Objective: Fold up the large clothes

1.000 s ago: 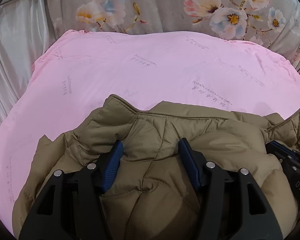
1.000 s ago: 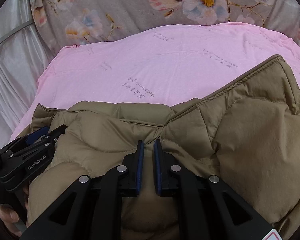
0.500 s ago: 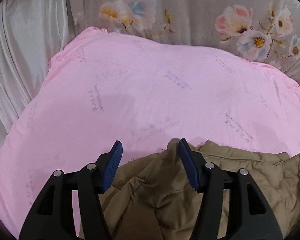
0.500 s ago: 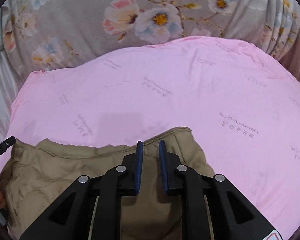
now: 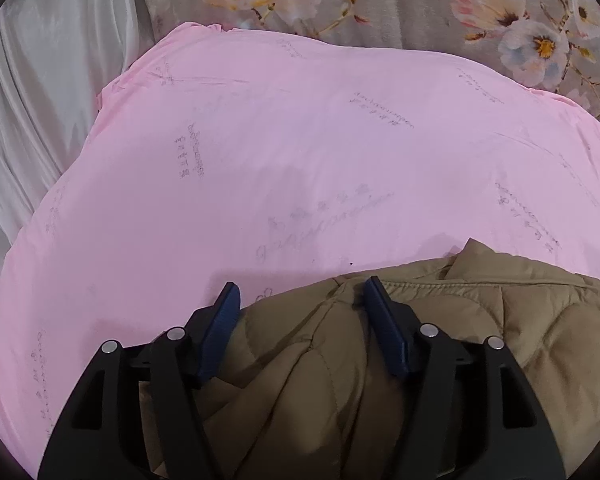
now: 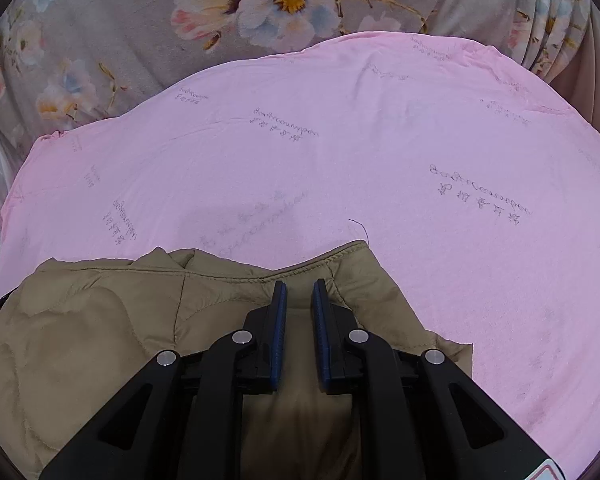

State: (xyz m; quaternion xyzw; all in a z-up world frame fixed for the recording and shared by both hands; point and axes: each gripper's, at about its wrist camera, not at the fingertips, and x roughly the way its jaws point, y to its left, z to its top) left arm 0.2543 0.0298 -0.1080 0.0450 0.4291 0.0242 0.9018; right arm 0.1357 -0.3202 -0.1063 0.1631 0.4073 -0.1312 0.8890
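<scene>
Pink sheet (image 5: 300, 140); only left view shows white drape (image 5: 40, 80).

One tan quilted jacket (image 5: 440, 340), one pink sheet (image 5: 300, 140), one floral curtain (image 6: 140, 32), two claws.

A matt, quilted khaki jacket (image 5: 440, 352) of puffy stitched cloth lies on a smooth pink sheet (image 5: 300, 152) faintly printed with script. At twelve o'clock, soft floral fabric (image 6: 140, 40); at nine, glossy white satin cloth (image 5: 40, 80). Matt black plastic fingers (image 6: 260, 344) carry ribbed blue pads (image 5: 220, 328) and shiny metal rivets (image 6: 242, 337).
</scene>
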